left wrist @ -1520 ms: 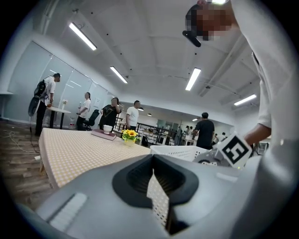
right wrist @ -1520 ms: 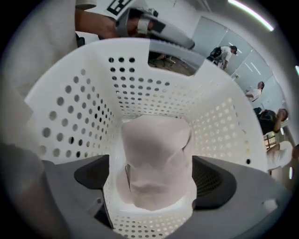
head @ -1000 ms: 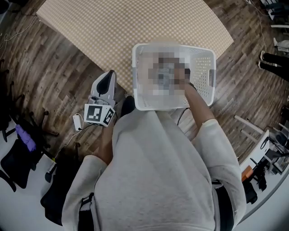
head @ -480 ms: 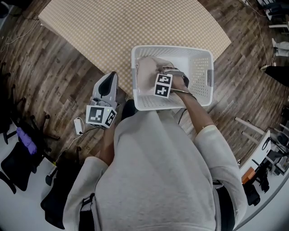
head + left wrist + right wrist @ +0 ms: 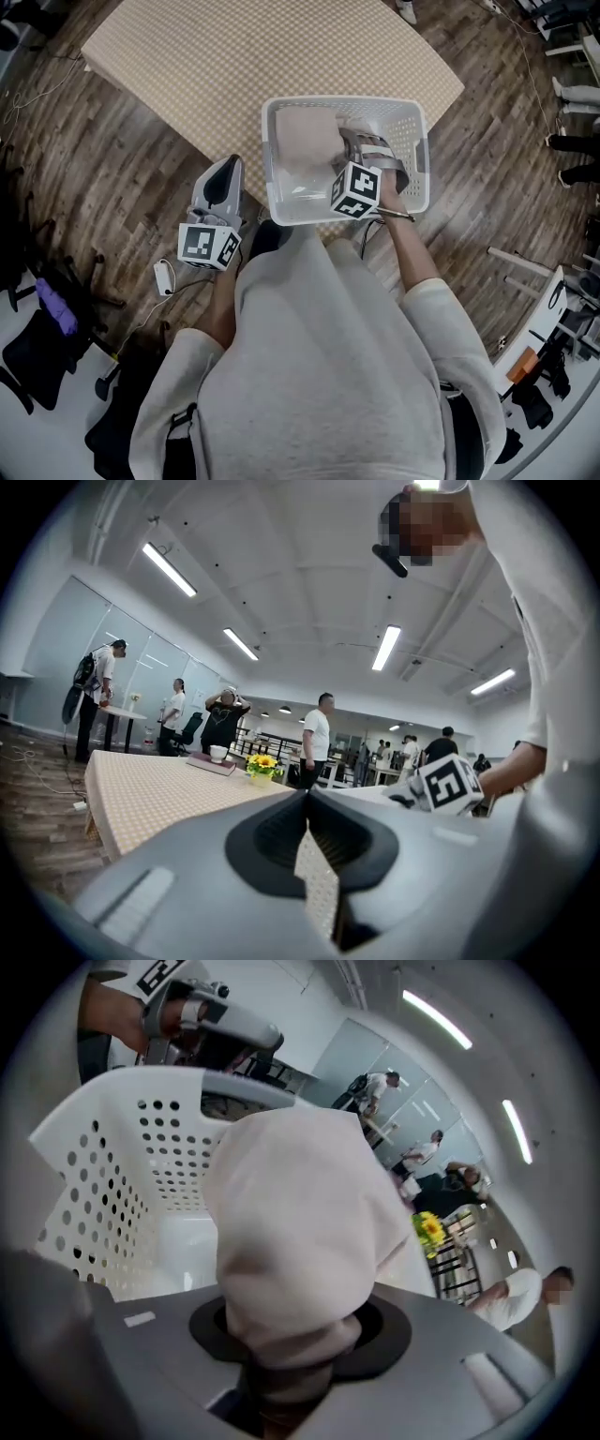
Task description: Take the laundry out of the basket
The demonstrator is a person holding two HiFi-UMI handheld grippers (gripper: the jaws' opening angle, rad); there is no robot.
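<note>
Raised since before, the pale beige cloth [image 5: 307,141] [image 5: 298,1232] bunches between closing jaws of the right hand-held gripper [image 5: 339,157] [image 5: 289,1377].

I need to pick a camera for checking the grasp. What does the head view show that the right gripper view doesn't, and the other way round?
Only the head view: the wooden floor, the person's grey sleeves, and the whole rim of the basket.
Only the right gripper view: the right gripper with its jaws closing and the pale cloth bunched between them, plus yellow flowers and people standing across the room.
Both: the white perforated basket, the pale cloth in it, and the left gripper outside the basket.
</note>
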